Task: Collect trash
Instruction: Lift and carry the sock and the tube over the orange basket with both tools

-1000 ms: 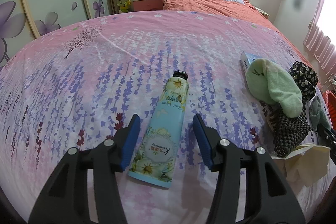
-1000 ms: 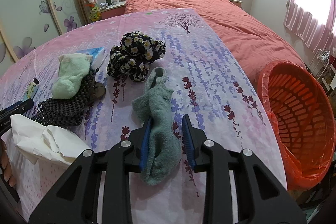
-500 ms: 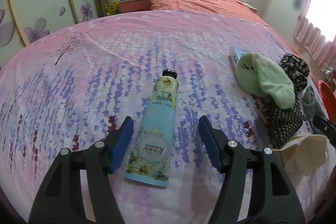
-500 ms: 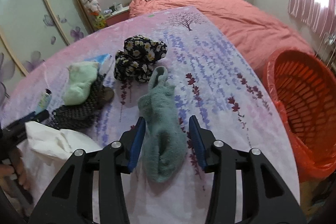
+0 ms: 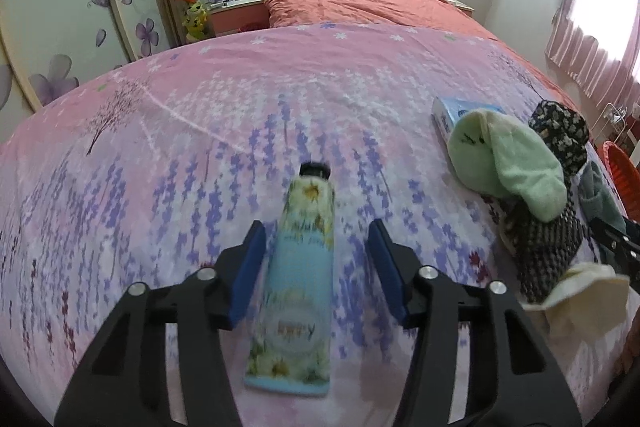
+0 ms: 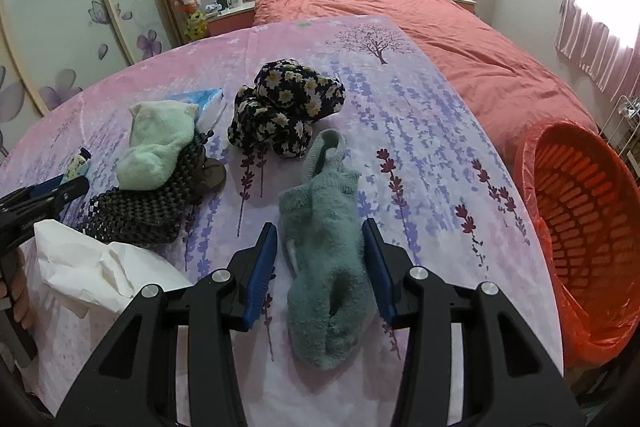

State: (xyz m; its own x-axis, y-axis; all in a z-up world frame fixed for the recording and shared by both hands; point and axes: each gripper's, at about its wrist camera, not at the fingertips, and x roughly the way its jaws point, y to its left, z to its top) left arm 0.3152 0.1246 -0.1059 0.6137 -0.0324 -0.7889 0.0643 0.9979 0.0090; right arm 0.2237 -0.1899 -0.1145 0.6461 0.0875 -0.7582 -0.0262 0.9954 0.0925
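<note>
While I held both tools over the floral bedspread (image 5: 208,131), the left gripper (image 5: 316,265) stood released, its fingers having just narrowed astride a hand-cream tube (image 5: 296,291) without pressing it. The right gripper (image 6: 320,261) was likewise released, fingers lately widened, either side of a grey-green sock (image 6: 328,267) lying flat. Noted nearby: crumpled white paper (image 6: 92,267), pale green sock (image 6: 154,143), black woven piece (image 6: 136,205), daisy-print cloth (image 6: 284,107), tissue pack (image 6: 200,99). Orange basket (image 6: 580,227) stood beside the bed, right.
</note>
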